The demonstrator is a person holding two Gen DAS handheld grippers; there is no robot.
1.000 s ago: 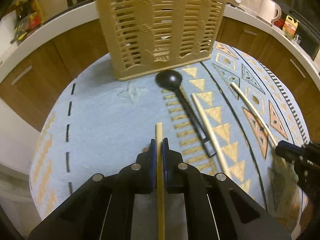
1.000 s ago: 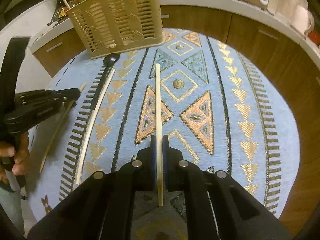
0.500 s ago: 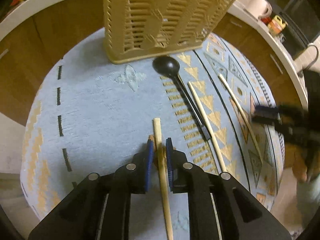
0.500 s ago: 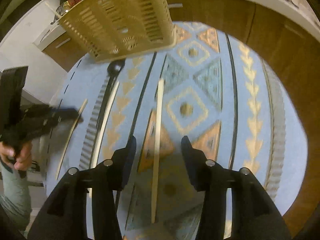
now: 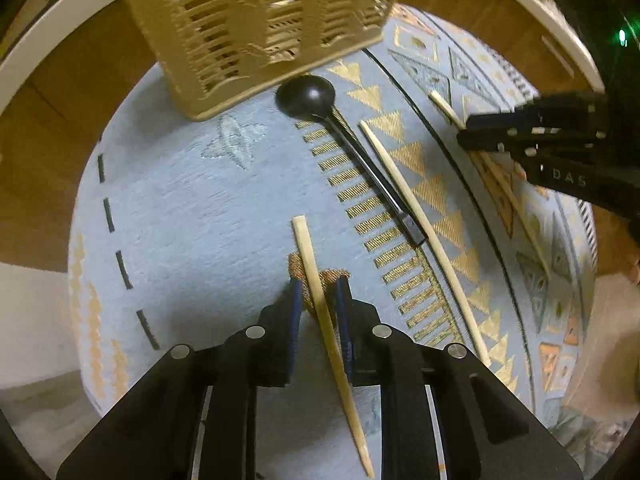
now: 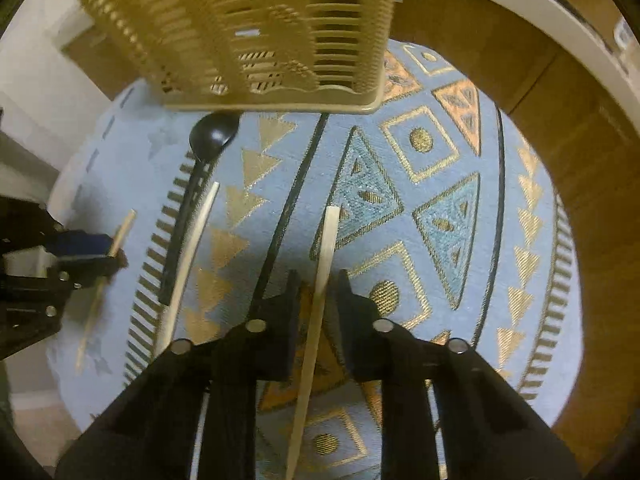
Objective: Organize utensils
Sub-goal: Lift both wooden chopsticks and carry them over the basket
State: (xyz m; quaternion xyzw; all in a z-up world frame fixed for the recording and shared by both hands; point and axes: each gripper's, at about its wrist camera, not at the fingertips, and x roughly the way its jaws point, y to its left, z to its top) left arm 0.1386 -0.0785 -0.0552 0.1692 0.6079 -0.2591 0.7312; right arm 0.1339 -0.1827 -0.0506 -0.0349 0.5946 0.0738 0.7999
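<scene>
Left gripper (image 5: 317, 280) points down at the cloth, jaws opening; a chopstick (image 5: 320, 292) lies between the blue pads (image 5: 295, 300) with gaps on both sides, not pinched, loose on the cloth. Its blunt end is ahead of the fingertips, thin end trailing back under the gripper body.

Right gripper (image 6: 319, 280) also points down, jaws closing around a second chopstick (image 6: 326, 248); in the right wrist view a small gap shows on each side, pads not pressing yet. That stick lies flat, blunt end toward the basket.

Between the two grippers: a black ladle (image 5: 308, 94) with its bowl just beside the basket base, handle running back toward the camera. Third chopstick (image 5: 420, 216) lies just beside the handle, roughly parallel, seems to touch near the handle's end. All four utensils are on the cloth, none in the basket.

Basket (image 5: 256, 28), tan slatted plastic, stands at the far side of the round table, blurred in both views. Tablecloth (image 5: 180, 200) is light blue with gold triangles, dashes and black lines.

Writing: white letters "DAS" readable on the right gripper's side in the left wrist view, rest cut off. Wooden cabinets (image 6: 580, 152) and a white counter edge ring the table.
</scene>
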